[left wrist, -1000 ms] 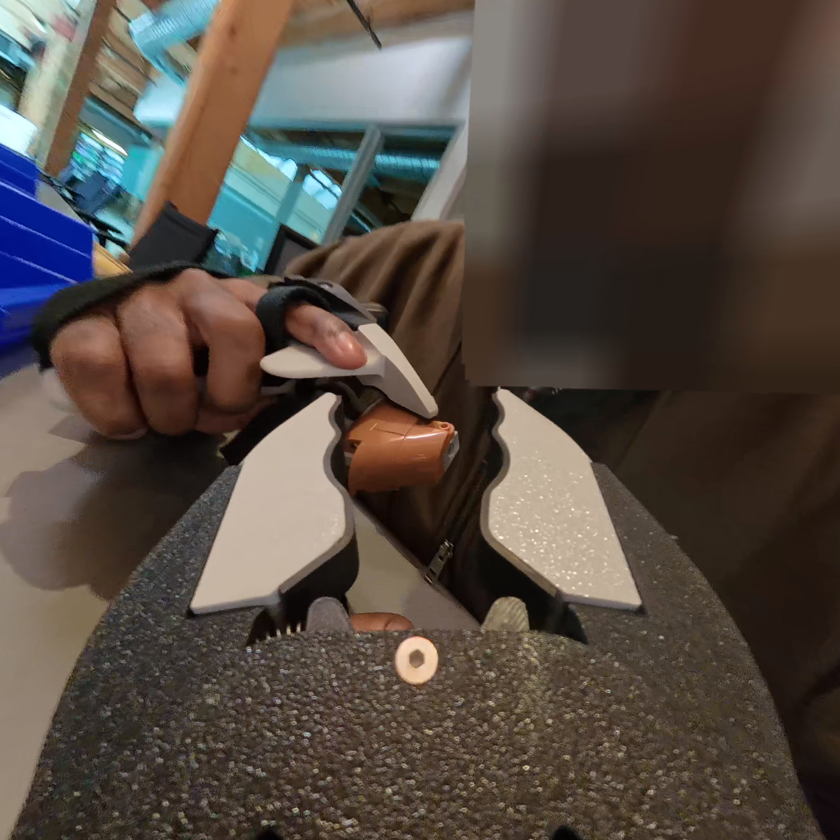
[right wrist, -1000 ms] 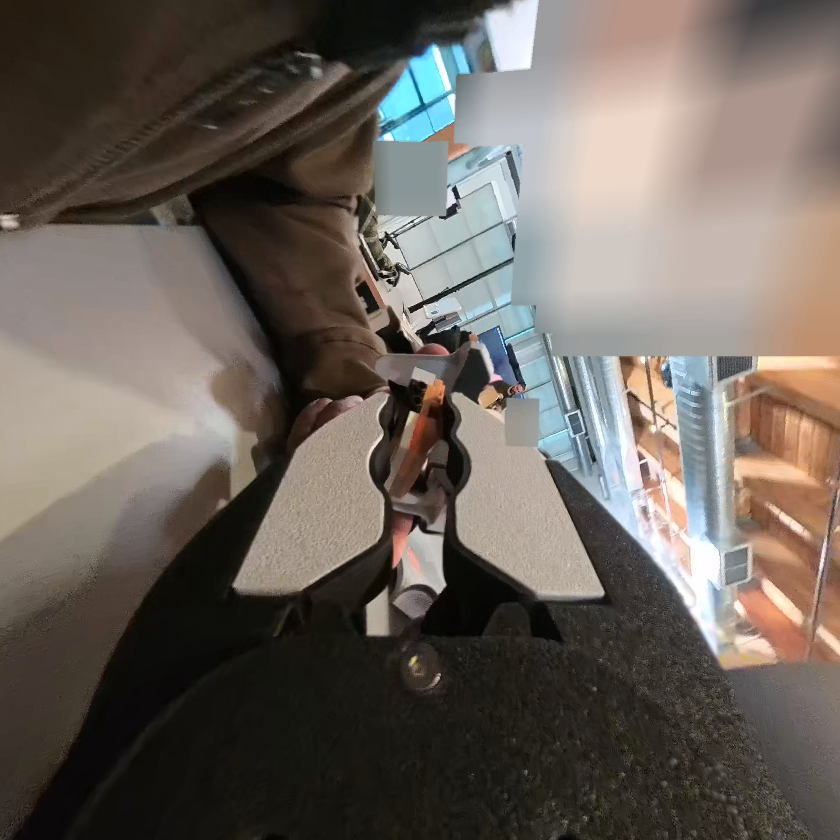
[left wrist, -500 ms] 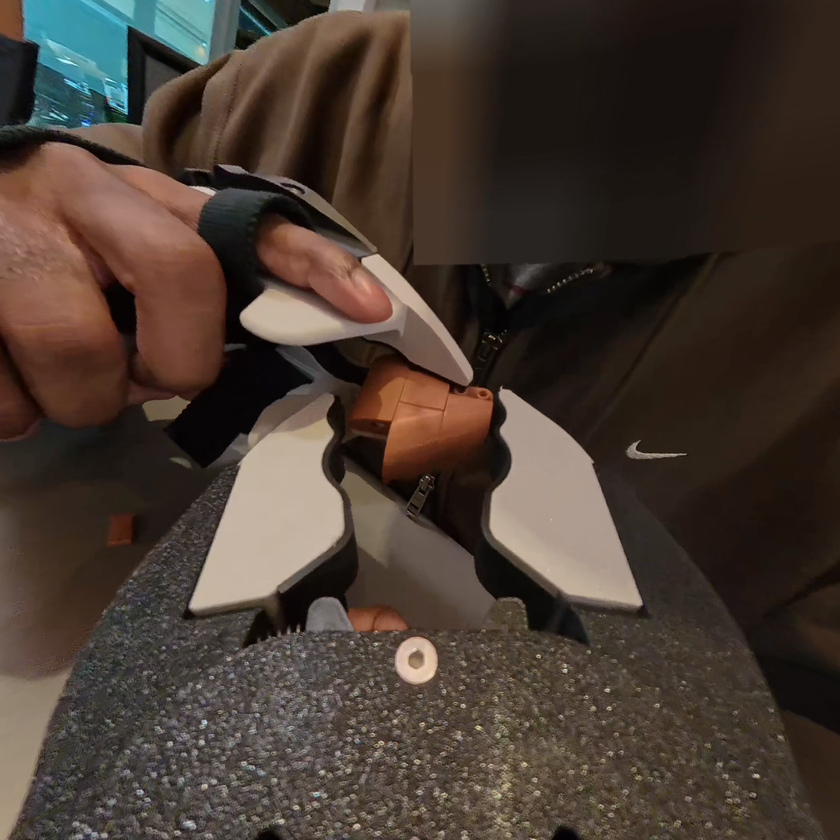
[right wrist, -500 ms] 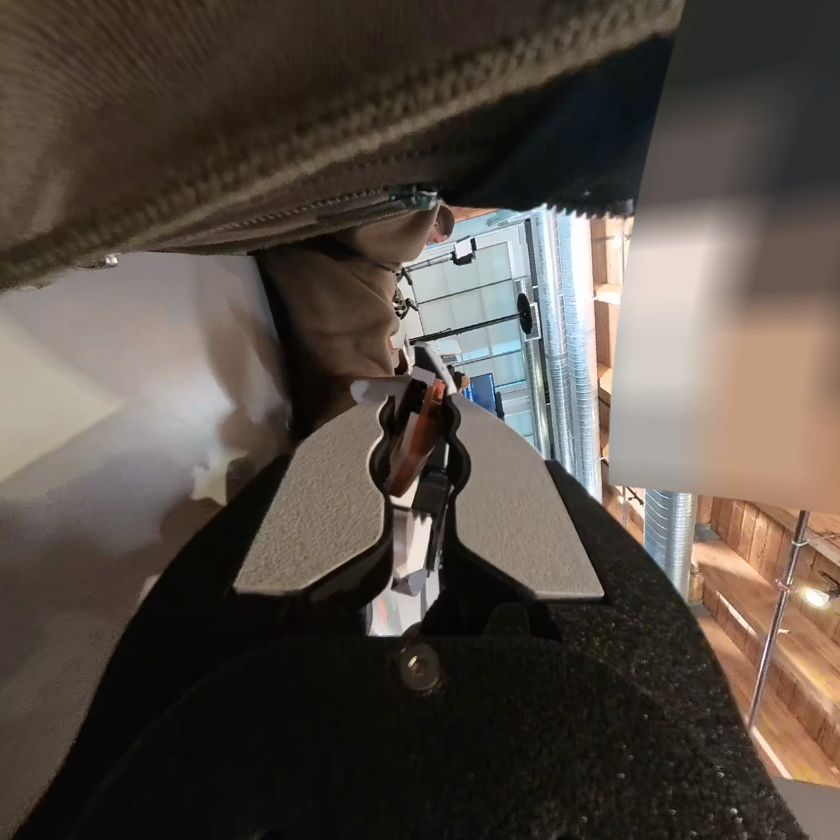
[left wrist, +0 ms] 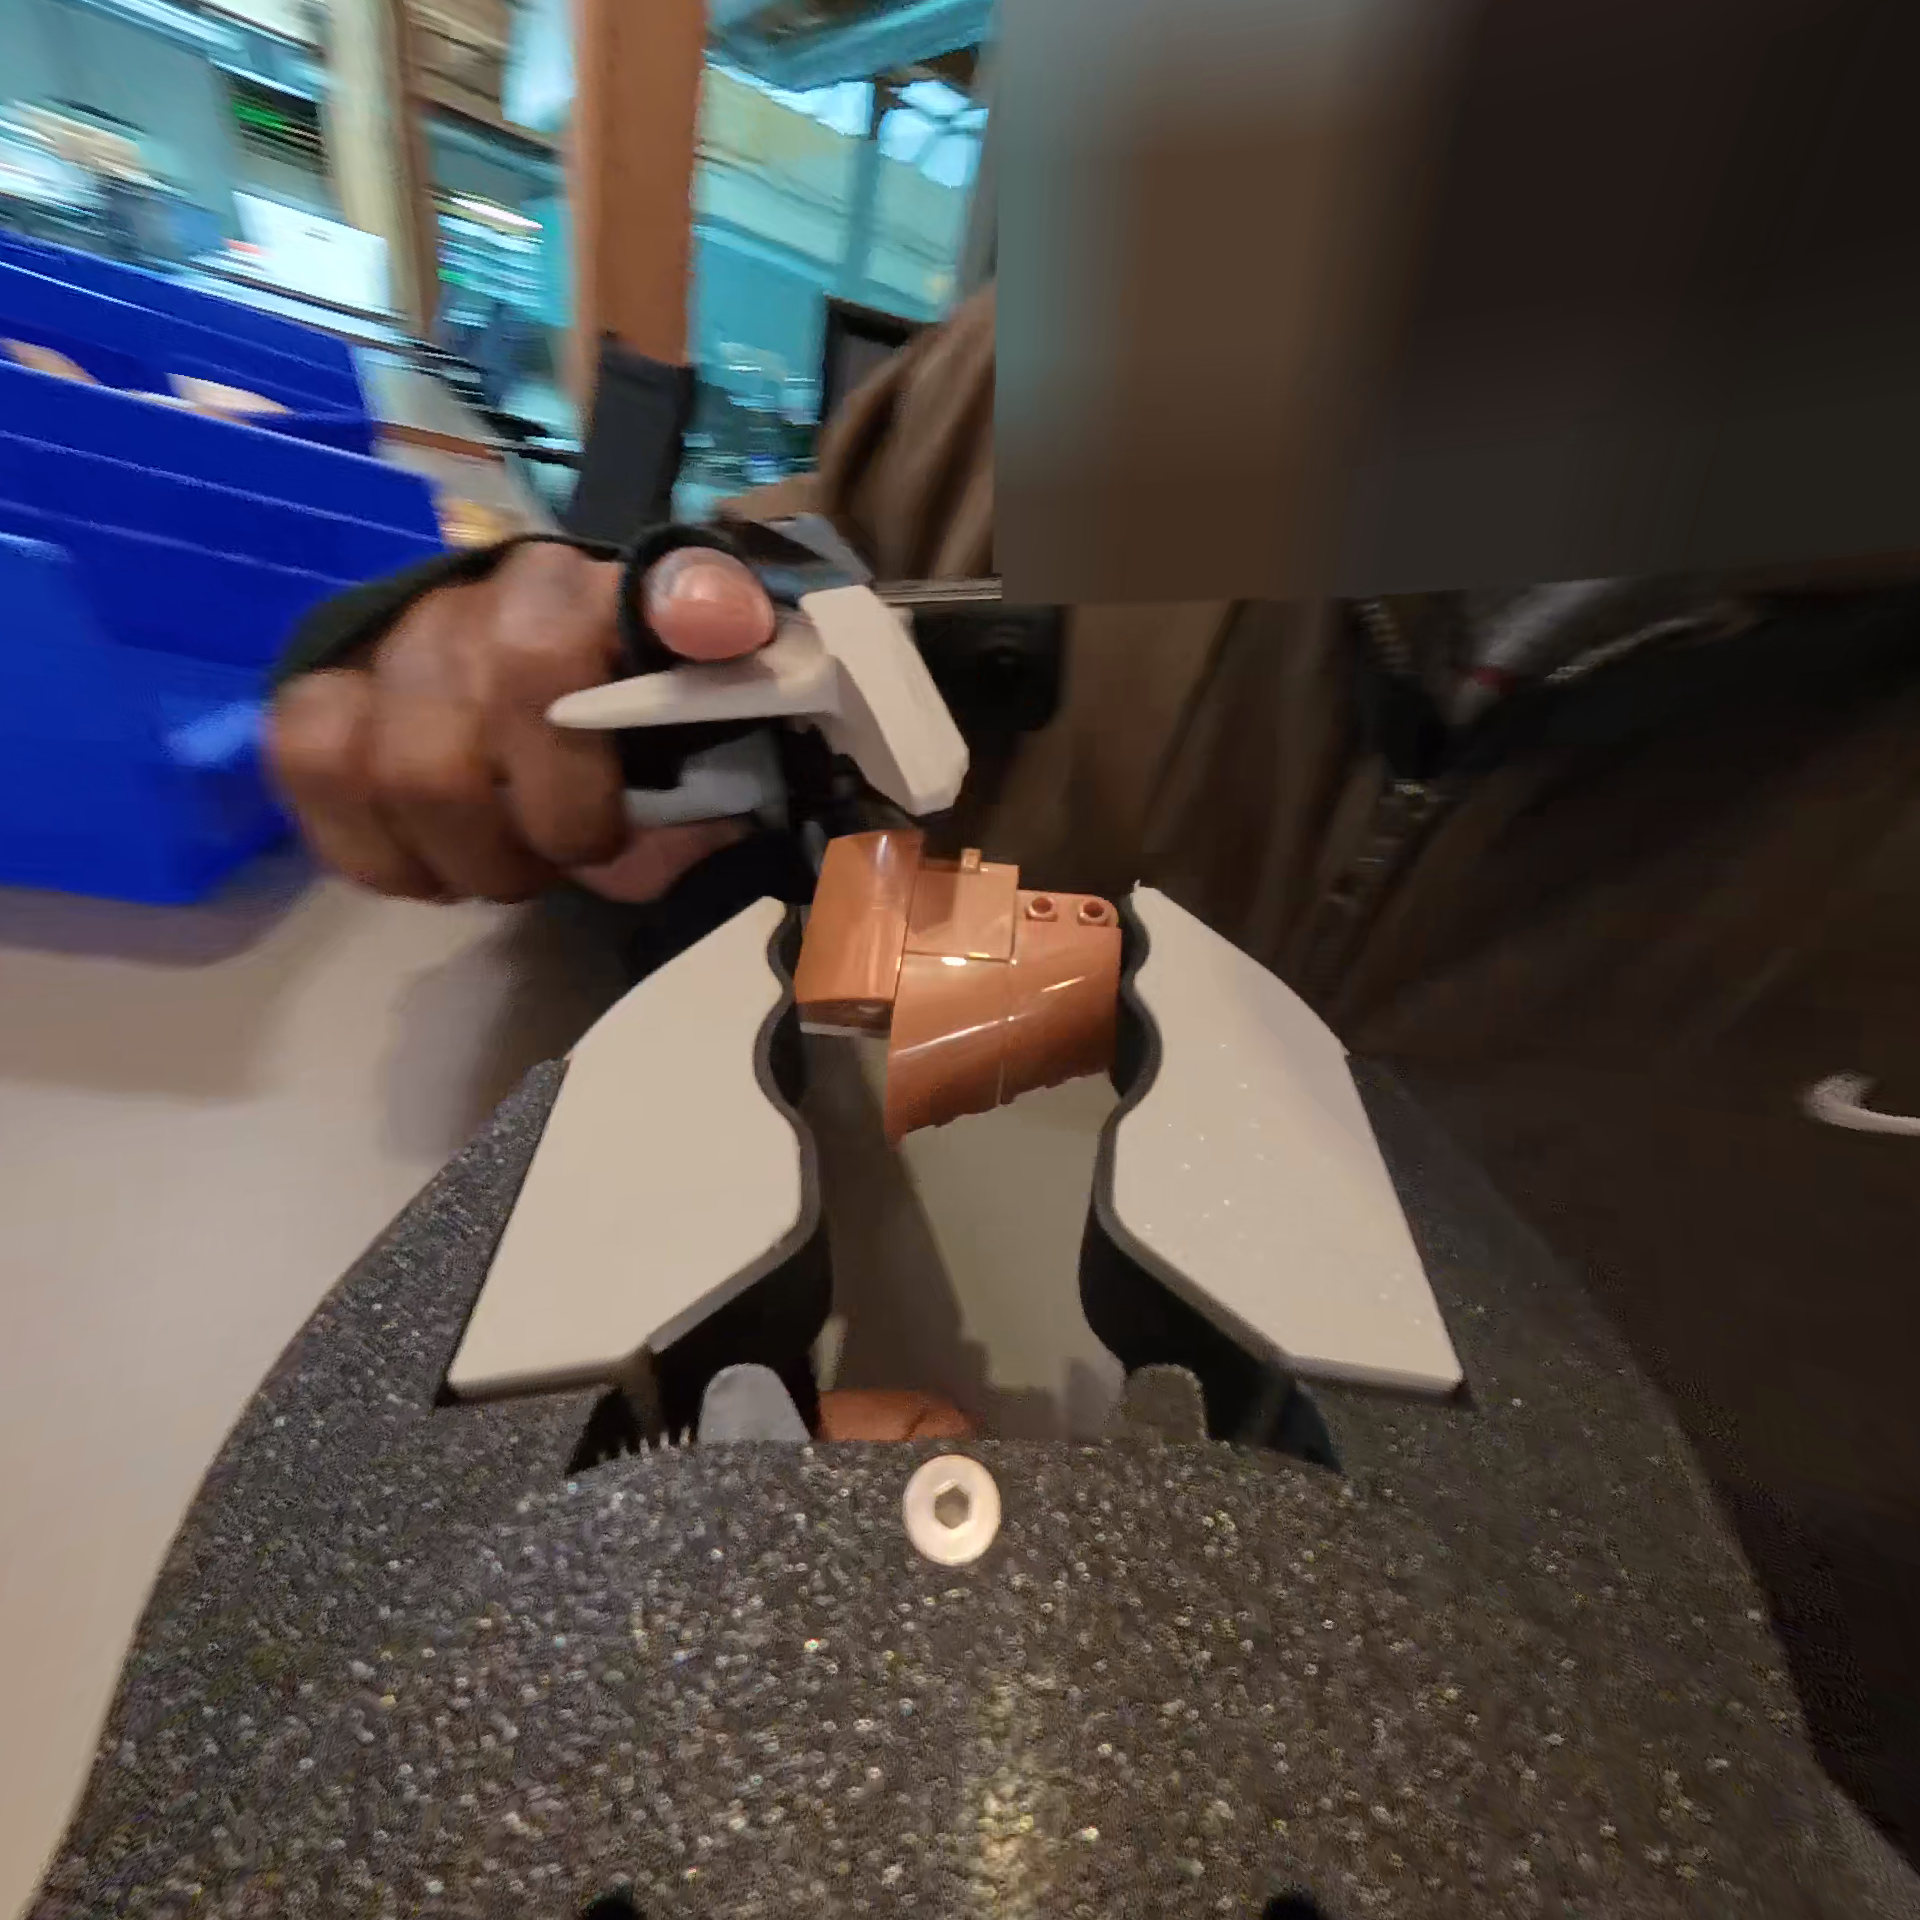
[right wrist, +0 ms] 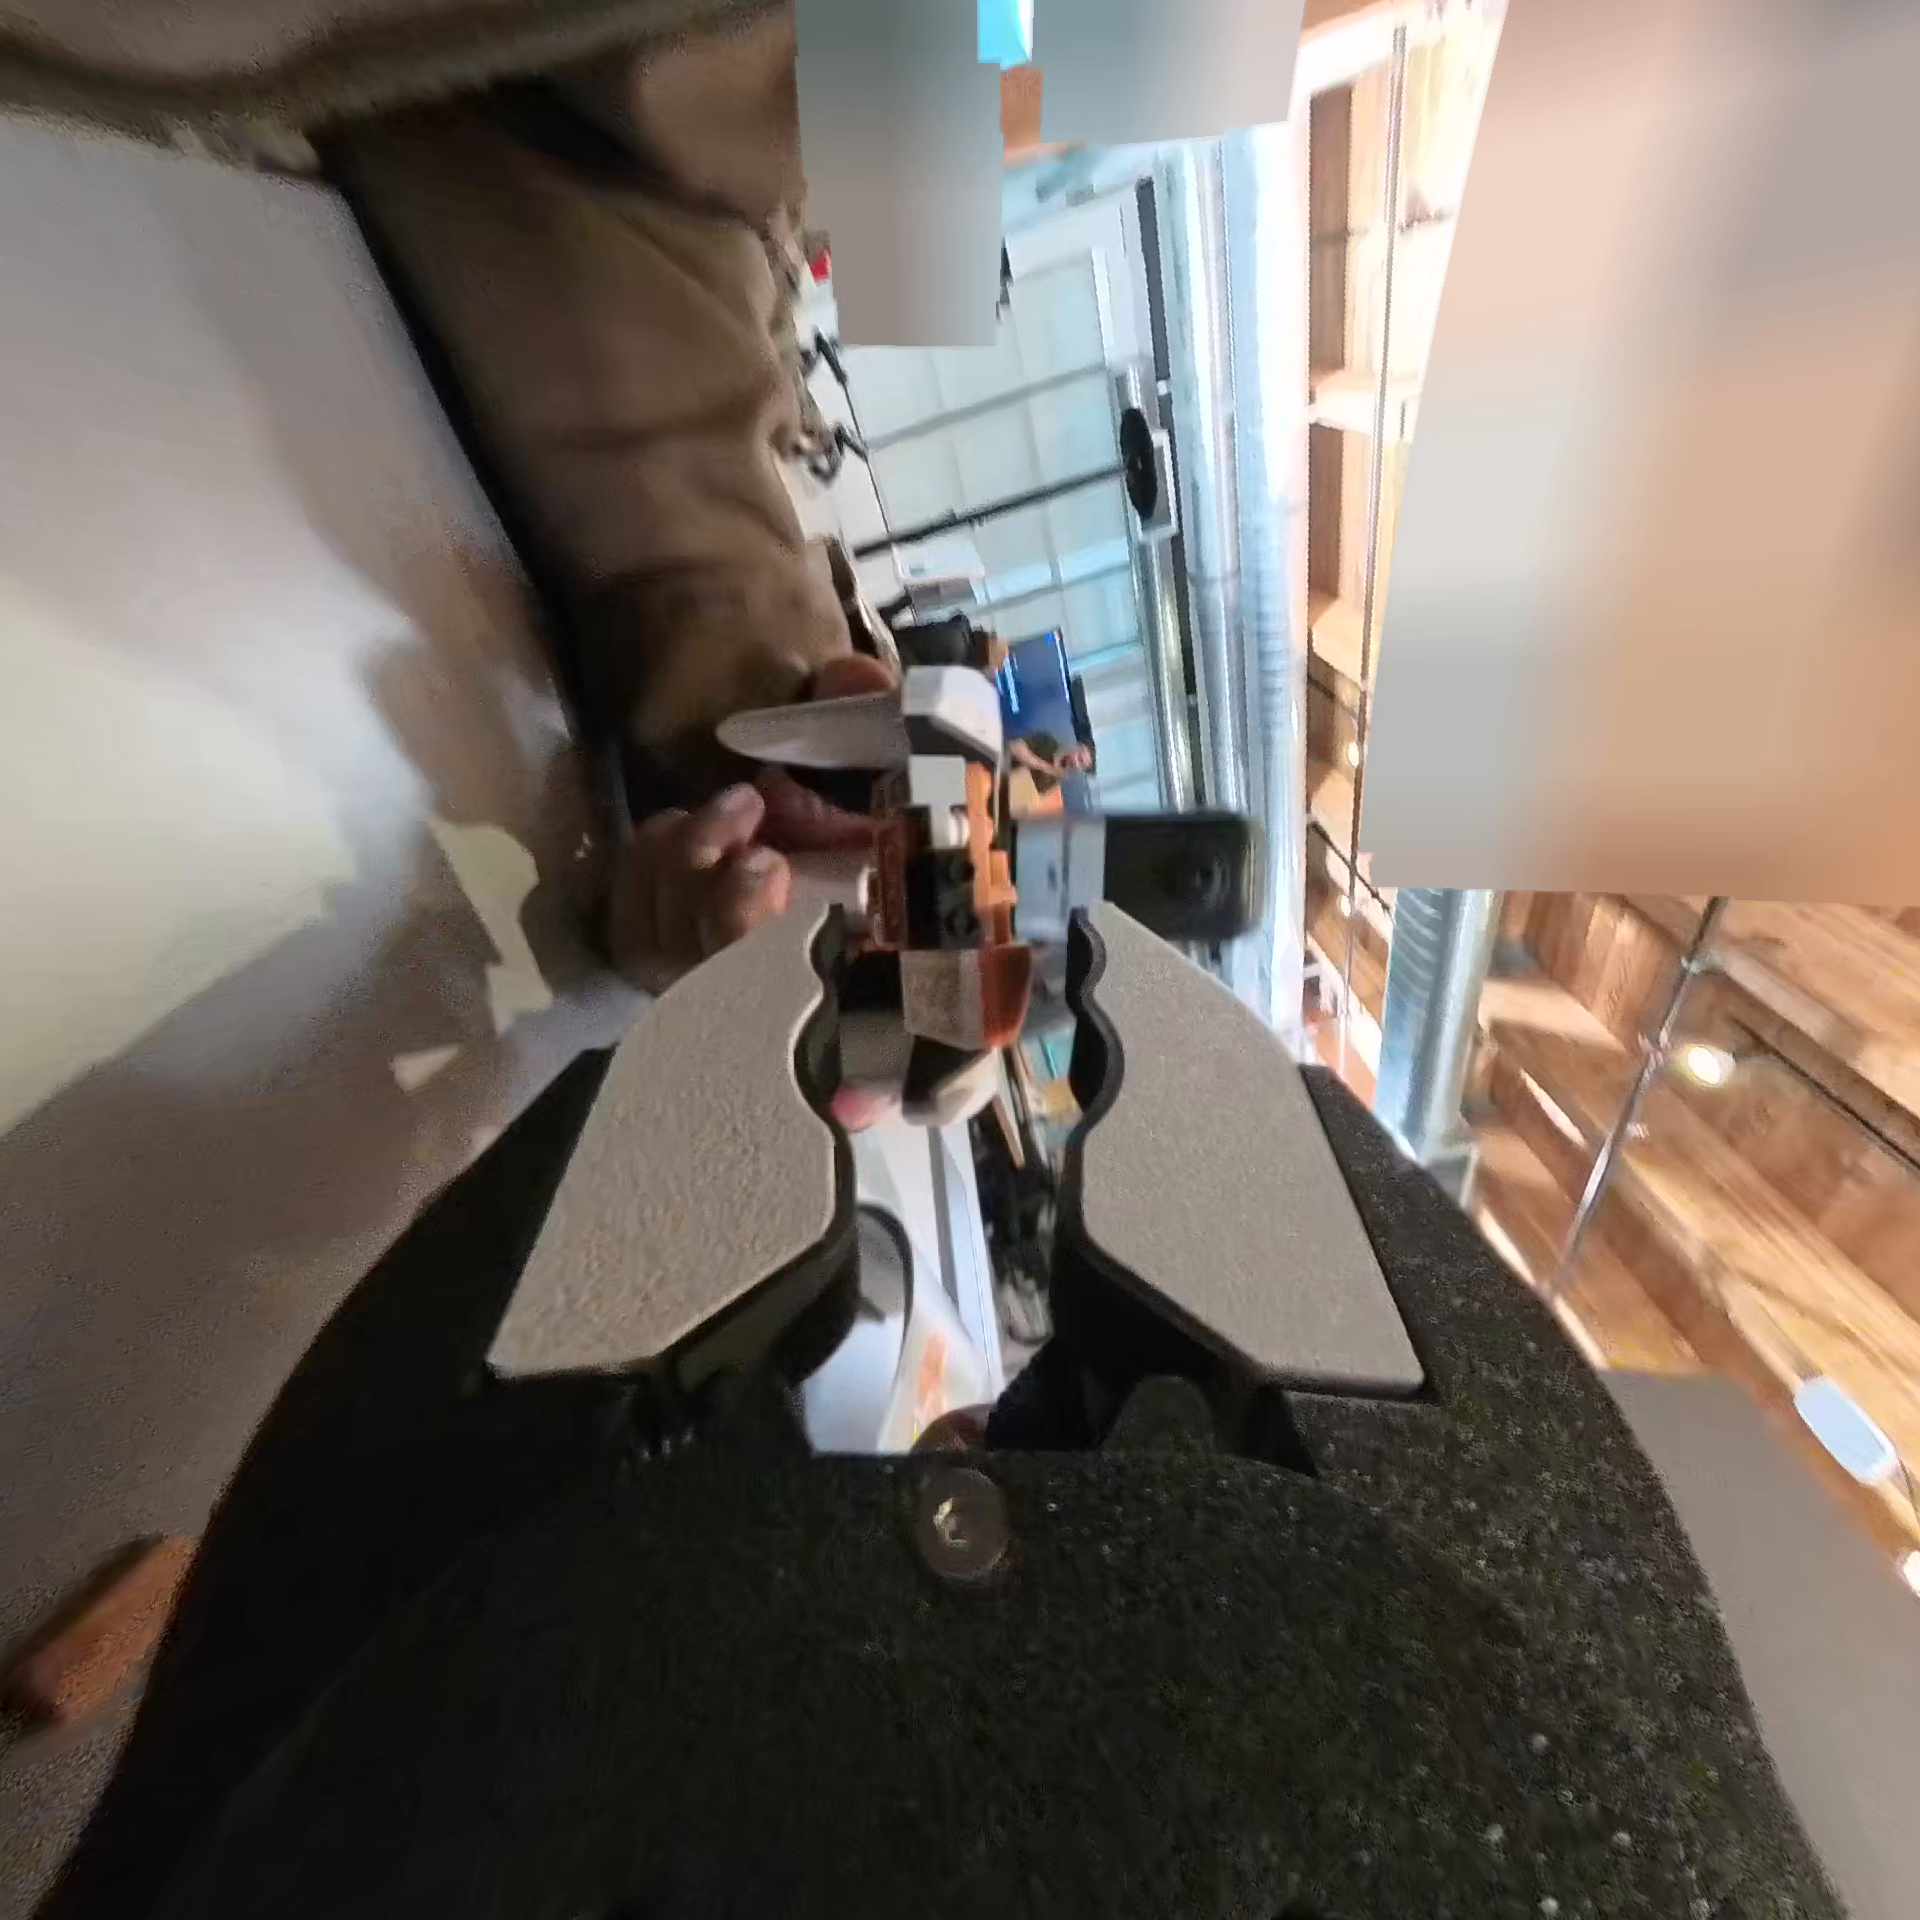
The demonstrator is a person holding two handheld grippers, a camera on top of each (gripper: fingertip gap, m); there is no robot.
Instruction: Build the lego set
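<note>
Left wrist view: a brown lego sub-assembly of several curved, glossy bricks, two studs exposed, is clamped between the fingertips of the left gripper. The right gripper is seen farther off, its pale finger touching the top of the model (blurred). Blue bins stand behind.

Right wrist view: the right gripper is held apart, jaws spread, with the model's black-and-orange underside just beyond. The build is judged partly done; more bricks remain.
</note>
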